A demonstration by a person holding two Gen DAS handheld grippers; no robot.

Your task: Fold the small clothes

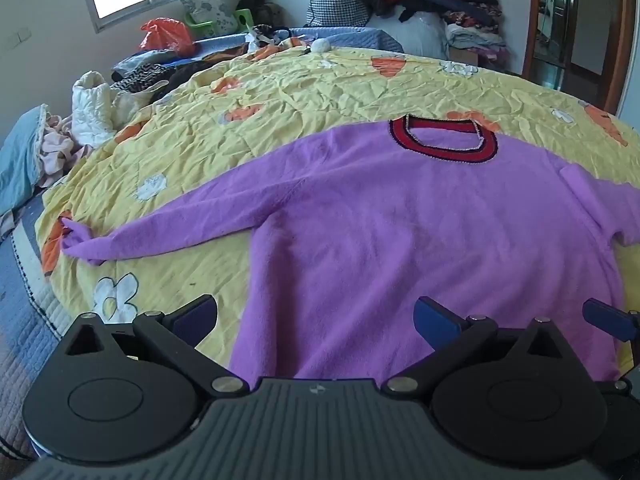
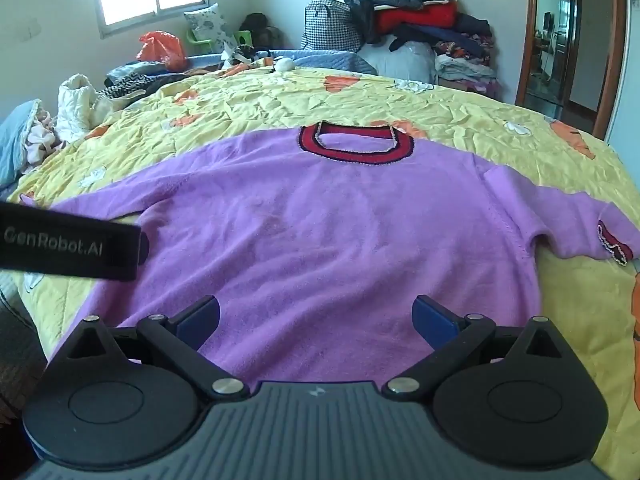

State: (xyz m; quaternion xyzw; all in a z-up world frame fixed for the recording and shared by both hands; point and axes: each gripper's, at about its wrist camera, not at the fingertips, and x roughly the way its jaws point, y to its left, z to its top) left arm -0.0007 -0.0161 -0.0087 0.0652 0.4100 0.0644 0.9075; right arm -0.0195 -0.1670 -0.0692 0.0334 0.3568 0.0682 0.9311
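Observation:
A small purple sweater (image 1: 400, 232) with a red and black collar (image 1: 444, 140) lies flat on a yellow quilt (image 1: 280, 92), hem toward me. Its left sleeve (image 1: 160, 232) stretches out to the left. Its right sleeve with a red cuff (image 2: 612, 240) is bent at the right. The sweater fills the right wrist view (image 2: 340, 232) too. My left gripper (image 1: 316, 320) is open and empty above the hem's left part. My right gripper (image 2: 316, 320) is open and empty above the hem's middle. One of its fingertips (image 1: 608, 320) shows at the right of the left wrist view.
The quilt covers a bed. Loose clothes and a white padded garment (image 1: 92, 108) lie at the bed's left edge. An orange bag (image 1: 168, 36) and a pillow (image 1: 208, 8) sit under the window. A tall pile of clothes (image 1: 440, 4) stands behind the bed. A doorway (image 1: 560, 20) is far right.

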